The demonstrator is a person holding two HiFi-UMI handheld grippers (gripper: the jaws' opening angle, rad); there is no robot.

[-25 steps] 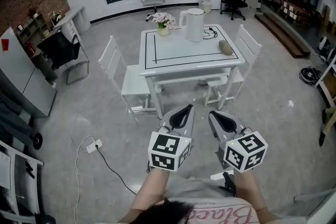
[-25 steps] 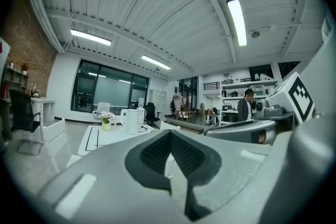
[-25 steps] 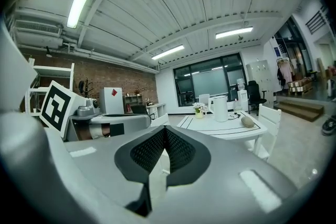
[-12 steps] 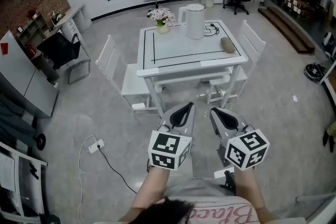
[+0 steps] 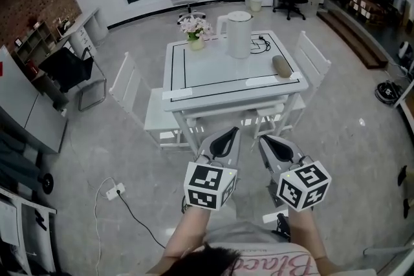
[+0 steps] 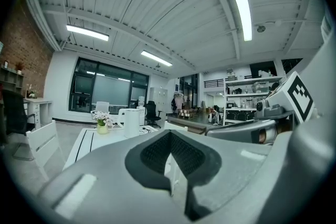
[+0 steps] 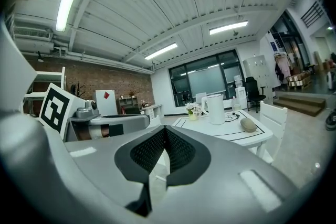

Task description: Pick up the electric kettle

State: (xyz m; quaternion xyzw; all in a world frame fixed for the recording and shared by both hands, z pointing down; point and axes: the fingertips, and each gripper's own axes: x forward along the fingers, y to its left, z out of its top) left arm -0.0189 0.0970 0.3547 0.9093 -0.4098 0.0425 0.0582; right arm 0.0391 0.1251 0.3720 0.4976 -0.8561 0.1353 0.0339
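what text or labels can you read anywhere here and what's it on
"Blac": pink script on the person's shirt, upside down, cut off by the frame.
Left tool and right tool: square marker patterns only, no letters.
Electric kettle: no readable print.
Cabinet: a red diamond, no words.

Right-hand chair (image 5: 315,63) partly behind the white table (image 5: 213,73)

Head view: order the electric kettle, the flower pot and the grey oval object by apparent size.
1. electric kettle
2. flower pot, blooms included
3. grey oval object, smallest though nearest the camera
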